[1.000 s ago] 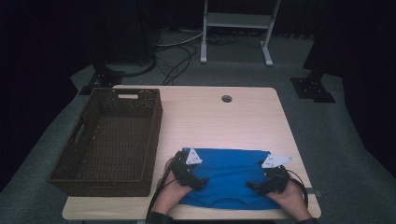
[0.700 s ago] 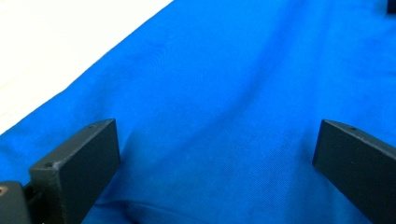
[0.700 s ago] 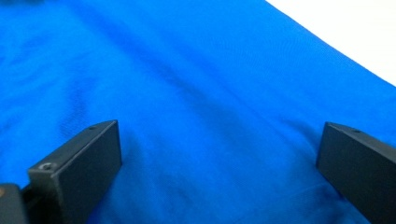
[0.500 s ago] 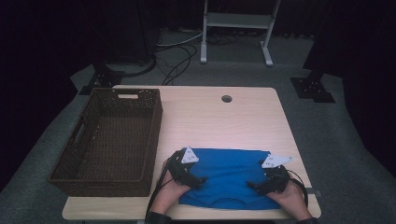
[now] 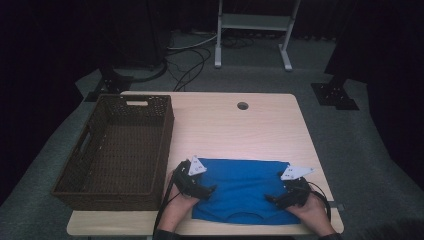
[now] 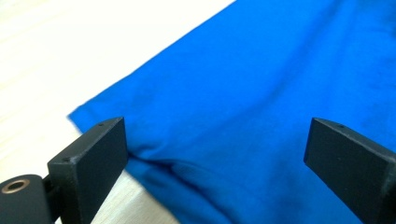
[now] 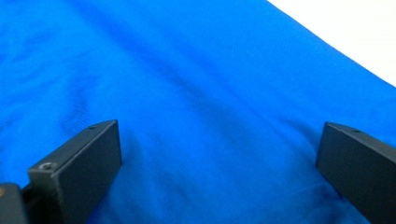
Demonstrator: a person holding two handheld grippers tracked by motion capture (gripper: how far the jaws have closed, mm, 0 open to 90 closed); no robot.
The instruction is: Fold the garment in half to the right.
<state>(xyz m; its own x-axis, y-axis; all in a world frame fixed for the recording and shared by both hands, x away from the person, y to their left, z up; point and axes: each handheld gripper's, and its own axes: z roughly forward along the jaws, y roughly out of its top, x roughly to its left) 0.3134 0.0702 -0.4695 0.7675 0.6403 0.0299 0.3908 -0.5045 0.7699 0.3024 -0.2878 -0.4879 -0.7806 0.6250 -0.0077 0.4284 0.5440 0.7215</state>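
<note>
A blue cloth [image 5: 245,187] lies spread flat on the near part of the light wooden table [image 5: 225,130]. My left gripper [image 5: 210,191] rests low on the cloth's left edge, pointing right. In the left gripper view the gripper [image 6: 215,158] stands wide apart over a small fold of the blue cloth [image 6: 243,93]; its jaws have just been closing a little, and the pads do not press on the fabric. My right gripper [image 5: 270,200] sits on the cloth's right side, pointing left. In the right gripper view that gripper [image 7: 219,163] is open over smooth blue cloth [image 7: 196,84].
A dark woven basket [image 5: 162,150] stands on the table's left half, close beside the left hand. A round cable hole [image 5: 242,106] marks the table's far middle. Past the table are a metal stand [image 5: 252,30] and floor cables [image 5: 187,57].
</note>
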